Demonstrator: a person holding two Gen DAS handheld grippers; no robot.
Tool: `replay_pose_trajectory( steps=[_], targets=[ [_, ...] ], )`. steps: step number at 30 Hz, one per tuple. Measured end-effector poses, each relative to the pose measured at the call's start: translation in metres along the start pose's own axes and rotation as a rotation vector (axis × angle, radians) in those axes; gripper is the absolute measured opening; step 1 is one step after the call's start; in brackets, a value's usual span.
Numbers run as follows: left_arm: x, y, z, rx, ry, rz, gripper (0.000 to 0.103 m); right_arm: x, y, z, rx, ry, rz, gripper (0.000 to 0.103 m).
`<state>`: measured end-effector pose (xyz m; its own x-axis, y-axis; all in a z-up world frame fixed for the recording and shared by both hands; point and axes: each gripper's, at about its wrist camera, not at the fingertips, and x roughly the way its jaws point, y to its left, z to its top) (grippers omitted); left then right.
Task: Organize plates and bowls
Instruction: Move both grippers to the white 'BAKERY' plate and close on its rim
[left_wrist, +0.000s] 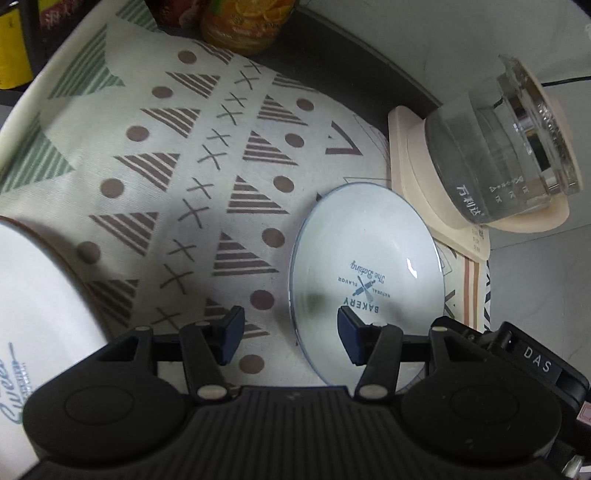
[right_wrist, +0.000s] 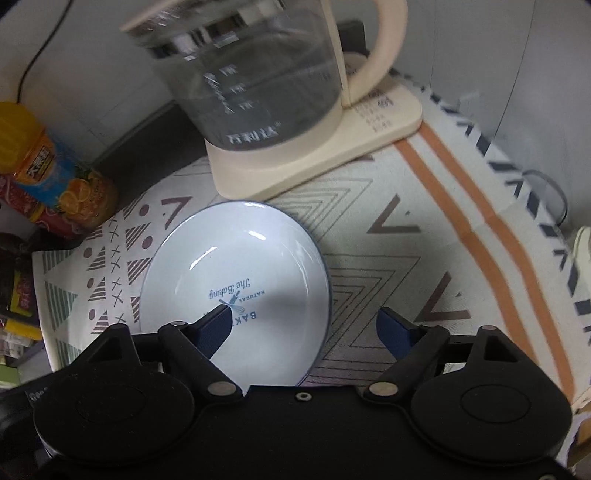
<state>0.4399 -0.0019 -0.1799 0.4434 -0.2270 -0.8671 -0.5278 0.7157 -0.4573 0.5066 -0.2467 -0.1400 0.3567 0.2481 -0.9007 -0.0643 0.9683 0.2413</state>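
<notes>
A shallow white plate (left_wrist: 373, 258) printed "BAKERY" lies flat on the patterned cloth (left_wrist: 147, 155). My left gripper (left_wrist: 291, 334) hangs open over the plate's left rim, its right finger above the plate and its left finger above the cloth. In the right wrist view the same plate (right_wrist: 240, 258) lies below my right gripper (right_wrist: 306, 321), which is open and straddles the plate's right rim, neither pad pressing on it. A second white dish (left_wrist: 33, 295) with blue script sits at the far left, partly cut off.
A glass kettle (left_wrist: 498, 155) on a cream base (right_wrist: 314, 162) stands just behind the plate. An orange drink bottle (right_wrist: 55, 177) and packets (right_wrist: 22, 299) line the back left. A black body labelled DAS (left_wrist: 535, 363) is at the left view's lower right. The cloth's edge (right_wrist: 535, 221) runs on the right.
</notes>
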Motion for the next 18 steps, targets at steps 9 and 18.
replay_pose_trajectory(
  steps=[9, 18],
  targets=[
    [0.019, -0.005, 0.0, -0.005, 0.031, -0.015, 0.045, 0.027, -0.013, 0.007, 0.059, 0.096, 0.033, 0.065],
    [0.028, -0.013, 0.004, -0.008, 0.021, -0.033, 0.037, 0.045, -0.016, 0.009, 0.065, 0.154, 0.032, 0.061]
  ],
)
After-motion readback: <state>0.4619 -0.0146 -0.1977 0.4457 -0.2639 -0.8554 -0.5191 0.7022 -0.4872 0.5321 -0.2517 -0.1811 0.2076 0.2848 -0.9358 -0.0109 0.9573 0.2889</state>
